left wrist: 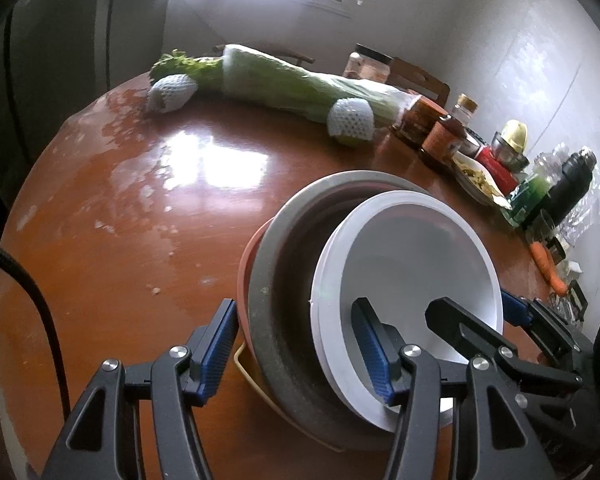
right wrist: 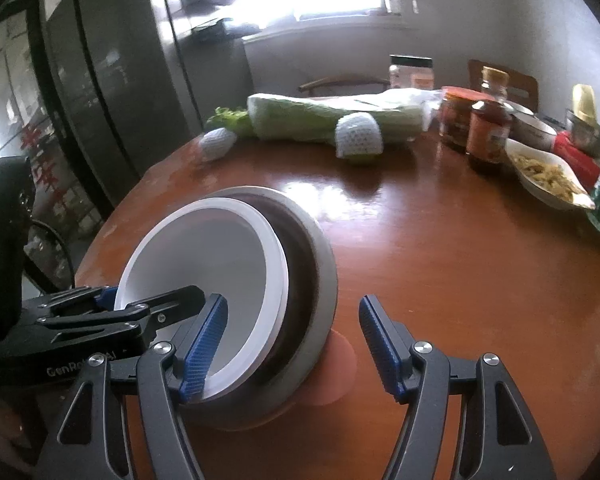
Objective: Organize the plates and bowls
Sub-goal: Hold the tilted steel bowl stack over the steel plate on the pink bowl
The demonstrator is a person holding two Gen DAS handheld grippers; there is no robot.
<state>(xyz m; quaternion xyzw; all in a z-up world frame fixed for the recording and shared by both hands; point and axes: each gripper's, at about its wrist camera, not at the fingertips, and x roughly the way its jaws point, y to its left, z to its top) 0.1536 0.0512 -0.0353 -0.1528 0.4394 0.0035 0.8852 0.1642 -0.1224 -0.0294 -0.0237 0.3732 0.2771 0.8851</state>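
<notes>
A stack stands on the round brown table: white bowls (left wrist: 416, 264) nested in a dark bowl with a grey rim (left wrist: 260, 304), on a salmon plate (left wrist: 242, 276). My left gripper (left wrist: 296, 352) is open, with its jaws astride the stack's near rim: the left finger is outside, the right finger inside the white bowl. My right gripper (right wrist: 292, 344) is open too, its left finger over the white bowl (right wrist: 204, 264) and its right finger beyond the grey rim (right wrist: 324, 264), above the salmon plate (right wrist: 338, 368). Each gripper shows in the other's view, left (right wrist: 156, 304) and right (left wrist: 476, 308), reaching into the white bowl.
Napa cabbage (left wrist: 292, 80) and two net-wrapped fruits (left wrist: 350, 120) lie at the table's far side. Jars and sauce bottles (right wrist: 486, 132), a dish of food (right wrist: 548, 176), a black flask (left wrist: 572, 184) and carrots (left wrist: 548, 264) crowd the right. A fridge (right wrist: 112, 92) stands left.
</notes>
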